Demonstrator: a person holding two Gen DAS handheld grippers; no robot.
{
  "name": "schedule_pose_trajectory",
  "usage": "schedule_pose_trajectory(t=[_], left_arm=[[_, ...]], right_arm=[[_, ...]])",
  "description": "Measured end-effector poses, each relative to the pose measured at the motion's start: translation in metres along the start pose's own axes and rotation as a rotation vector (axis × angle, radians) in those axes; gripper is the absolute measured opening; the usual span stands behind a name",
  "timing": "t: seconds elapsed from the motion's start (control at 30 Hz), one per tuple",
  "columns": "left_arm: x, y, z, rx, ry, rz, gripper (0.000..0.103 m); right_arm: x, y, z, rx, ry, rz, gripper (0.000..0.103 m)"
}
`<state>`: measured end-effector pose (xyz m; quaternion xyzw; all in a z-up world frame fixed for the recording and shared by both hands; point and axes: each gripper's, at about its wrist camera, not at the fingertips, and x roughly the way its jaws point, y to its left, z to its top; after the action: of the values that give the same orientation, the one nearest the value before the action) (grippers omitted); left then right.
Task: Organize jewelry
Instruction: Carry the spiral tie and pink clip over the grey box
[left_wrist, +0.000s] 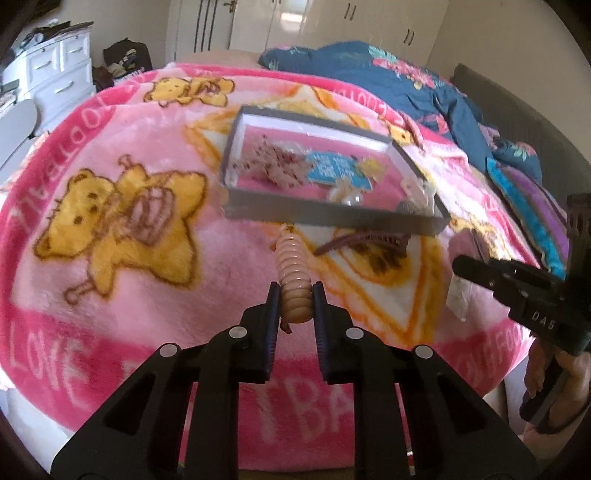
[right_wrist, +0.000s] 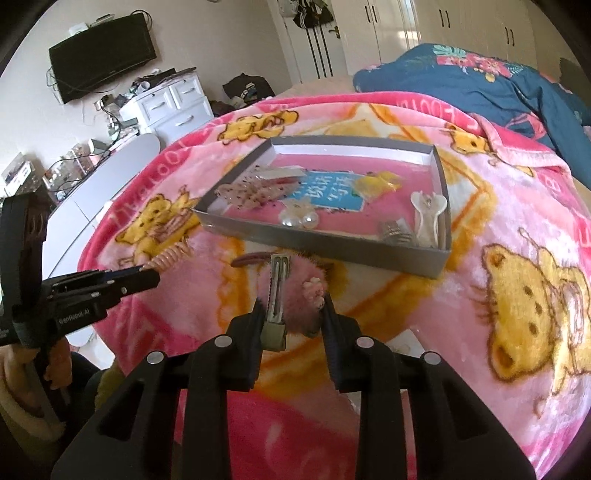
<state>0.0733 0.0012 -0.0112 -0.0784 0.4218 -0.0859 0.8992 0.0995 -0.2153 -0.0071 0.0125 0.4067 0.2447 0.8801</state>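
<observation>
Now both grippers are holding pieces just near of the gray box (right_wrist: 321, 236): left gripper (left_wrist: 294, 304) pinching the spiral hair tie (left_wrist: 293, 273) lengthwise, right gripper (right_wrist: 293, 314) apparently clamping the furry clip (right_wrist: 299, 295), both long axes pointing boxward.

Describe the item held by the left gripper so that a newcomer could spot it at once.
Start at the pink bear blanket and find the shallow grey box lying on it. In front of the box's near wall, the left gripper is shut on a spiral hair tie. It is the only peach-coloured coil; the fluffy pink hair clip nearby is furry.
</observation>
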Motion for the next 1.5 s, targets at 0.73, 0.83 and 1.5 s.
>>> schedule_pose_trajectory(t=[0.73,0.83,1.5], left_arm=[[-0.033,-0.005,0.063,-0.001,-0.148,0.023,0.01],[-0.03,-0.009,0.073,0.005,-0.155,0.015,0.01],[0.013,-0.032,0.111,0.045,-0.125,-0.016,0.01]], right_arm=[[-0.014,0.014,0.034,-0.02,-0.088,0.036,0.027],[-0.017,0.013,0.04,-0.017,-0.105,0.032,0.027],[-0.012,-0.029,0.064,0.044,-0.14,-0.06,0.027]])
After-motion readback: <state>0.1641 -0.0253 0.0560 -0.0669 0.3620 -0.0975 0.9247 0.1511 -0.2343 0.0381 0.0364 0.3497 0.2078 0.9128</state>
